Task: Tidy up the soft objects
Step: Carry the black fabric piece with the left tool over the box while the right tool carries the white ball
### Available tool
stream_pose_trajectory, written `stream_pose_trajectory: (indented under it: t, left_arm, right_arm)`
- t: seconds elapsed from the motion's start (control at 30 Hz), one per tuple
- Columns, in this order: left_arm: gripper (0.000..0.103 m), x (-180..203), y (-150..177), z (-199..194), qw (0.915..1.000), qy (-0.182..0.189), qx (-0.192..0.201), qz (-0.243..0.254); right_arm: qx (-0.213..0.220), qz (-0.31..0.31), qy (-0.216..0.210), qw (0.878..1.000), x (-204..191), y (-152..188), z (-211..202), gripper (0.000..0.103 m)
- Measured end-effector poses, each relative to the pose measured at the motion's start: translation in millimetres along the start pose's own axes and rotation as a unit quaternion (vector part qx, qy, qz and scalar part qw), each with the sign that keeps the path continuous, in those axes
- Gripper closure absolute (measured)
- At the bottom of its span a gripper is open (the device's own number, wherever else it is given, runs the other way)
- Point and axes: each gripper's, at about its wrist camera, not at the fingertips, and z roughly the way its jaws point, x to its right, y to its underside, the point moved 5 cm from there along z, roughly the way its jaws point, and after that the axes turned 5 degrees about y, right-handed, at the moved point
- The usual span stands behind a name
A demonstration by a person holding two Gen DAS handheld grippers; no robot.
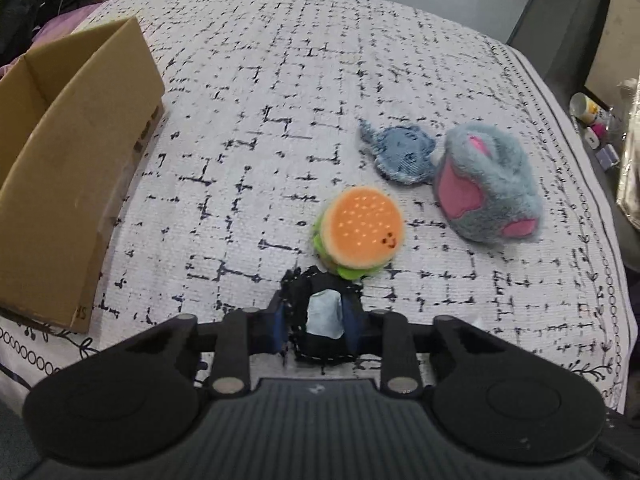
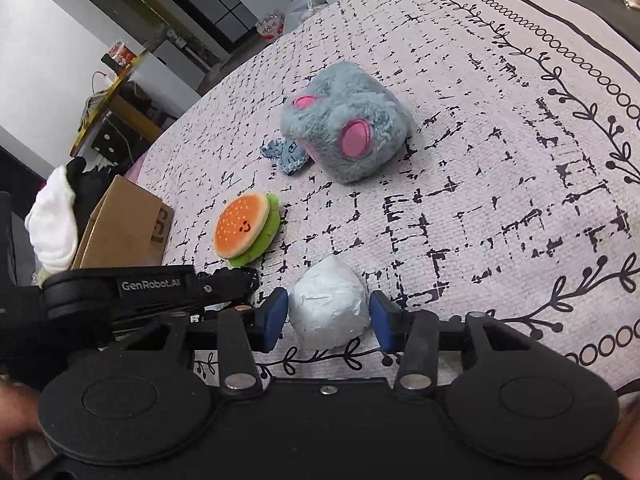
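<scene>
I am looking at a bed cover (image 1: 360, 60) of coarse woven cloth, matt and nubbly. My left gripper (image 1: 323, 322) is showing matt black plastic with blue rubbery pads and dull metal pins; my right gripper (image 2: 328, 316) is looking the same. The pale ball (image 2: 329, 308) is wearing crinkled, papery wrapping. The burger toy (image 1: 360, 230) is showing short, smooth plush, the grey cube toy (image 2: 344, 124) long shaggy fur with smooth pink patches. The blue toy (image 1: 402, 152) is looking like denim. The cardboard box (image 1: 72, 168) is showing plain, matt brown board.
</scene>
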Motion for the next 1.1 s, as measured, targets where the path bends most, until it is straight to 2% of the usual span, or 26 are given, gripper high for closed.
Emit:
stream_pose_trajectory:
  t: [0.37, 0.7, 1.1]
  left_arm:
    - [0.079, -5, 1, -44, 0.9988, 0.033, 0.035, -0.012]
    - [0.079, -17, 1, -94, 0.9947, 0.059, 0.081, -0.023]
    - [0.079, -41, 3, -148, 0.9885, 0.080, 0.125, -0.031]
  right_arm:
    - [0.023, -0.008, 0.001, 1.000, -13, -1, -26, 0.059]
    - [0.068, -0.027, 0.018, 0.997, -33, -9, -67, 0.059]
    - [0.101, -0.066, 0.027, 0.992, -73, -5, -102, 0.059]
